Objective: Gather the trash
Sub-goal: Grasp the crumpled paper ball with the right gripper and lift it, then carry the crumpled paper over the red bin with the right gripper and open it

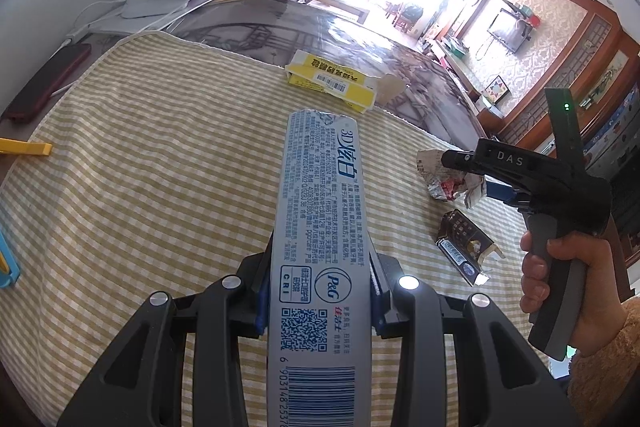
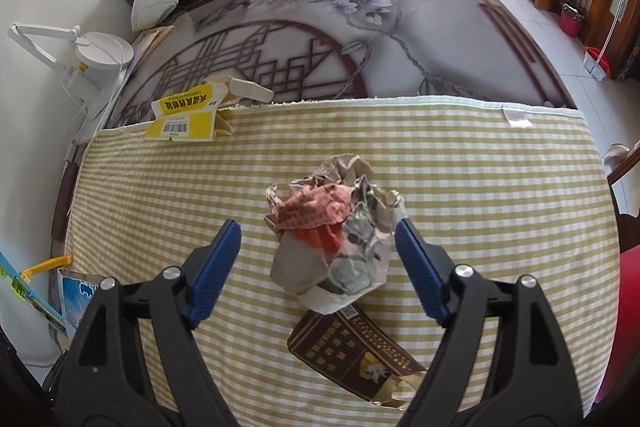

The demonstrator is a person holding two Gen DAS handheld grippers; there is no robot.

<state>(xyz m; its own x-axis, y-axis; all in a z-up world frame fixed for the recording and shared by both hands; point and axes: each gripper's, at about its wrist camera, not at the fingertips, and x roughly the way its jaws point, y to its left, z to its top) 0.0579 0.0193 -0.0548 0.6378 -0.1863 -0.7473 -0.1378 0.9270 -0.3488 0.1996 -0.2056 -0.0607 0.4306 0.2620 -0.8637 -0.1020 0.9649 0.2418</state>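
Left gripper (image 1: 318, 301) jaws clamped on stiff, light toothpaste box (image 1: 320, 227); right gripper (image 2: 318, 267) jaws apart, straddling the crumpled paper ball (image 2: 334, 231), likely soft: squeeze mid-bulk.

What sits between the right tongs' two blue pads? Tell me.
A crumpled newspaper wad lies on the checked cloth between the open right tongs, untouched, in the right wrist view.

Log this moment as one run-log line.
left gripper: shut on toothpaste box | right gripper: open around crumpled paper | brown packet: untouched
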